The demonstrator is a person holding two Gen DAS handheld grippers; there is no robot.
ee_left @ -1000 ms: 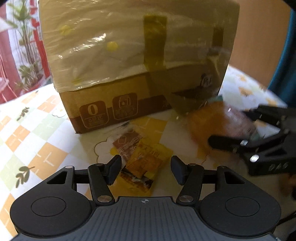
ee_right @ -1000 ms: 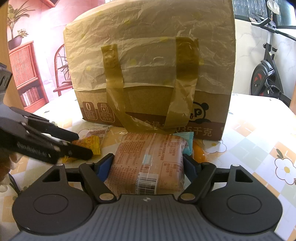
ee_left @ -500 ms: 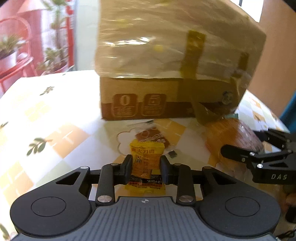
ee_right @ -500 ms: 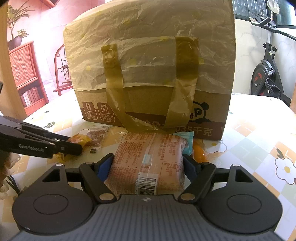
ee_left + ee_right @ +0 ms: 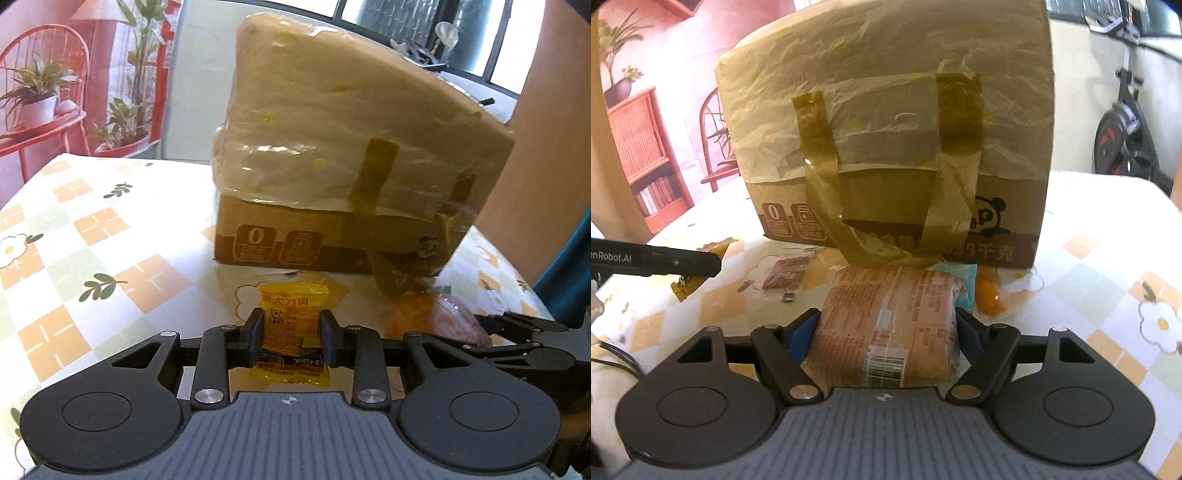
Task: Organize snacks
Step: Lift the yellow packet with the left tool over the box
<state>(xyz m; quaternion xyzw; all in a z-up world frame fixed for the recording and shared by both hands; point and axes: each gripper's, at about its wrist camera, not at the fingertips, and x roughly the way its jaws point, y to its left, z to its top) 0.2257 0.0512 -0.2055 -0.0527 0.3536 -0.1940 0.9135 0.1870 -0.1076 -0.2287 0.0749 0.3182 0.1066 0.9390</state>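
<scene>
My left gripper point(image 5: 291, 332) is shut on a small yellow snack packet point(image 5: 290, 325) and holds it above the table in front of the cardboard box point(image 5: 332, 184). My right gripper point(image 5: 888, 328) is shut on a large brown wrapped snack pack point(image 5: 890, 325) just in front of the same box point(image 5: 886, 147). A small brown sachet point(image 5: 786, 273) lies on the table left of the pack. An orange snack point(image 5: 986, 291) and a blue packet point(image 5: 964, 280) lie to its right, near the box. The left gripper shows at the left edge of the right wrist view point(image 5: 683, 264).
The box, wrapped in plastic and taped, stands on a table with a flower-patterned cloth point(image 5: 92, 240). A red chair with plants point(image 5: 44, 92) stands behind the table. An exercise bike point(image 5: 1123, 129) stands at the far right. The right gripper shows at right in the left wrist view point(image 5: 517, 332).
My left gripper closed on the yellow packet and lifted it up and back from the table. My right gripper kept its hold on the brown pack and rose slightly.
</scene>
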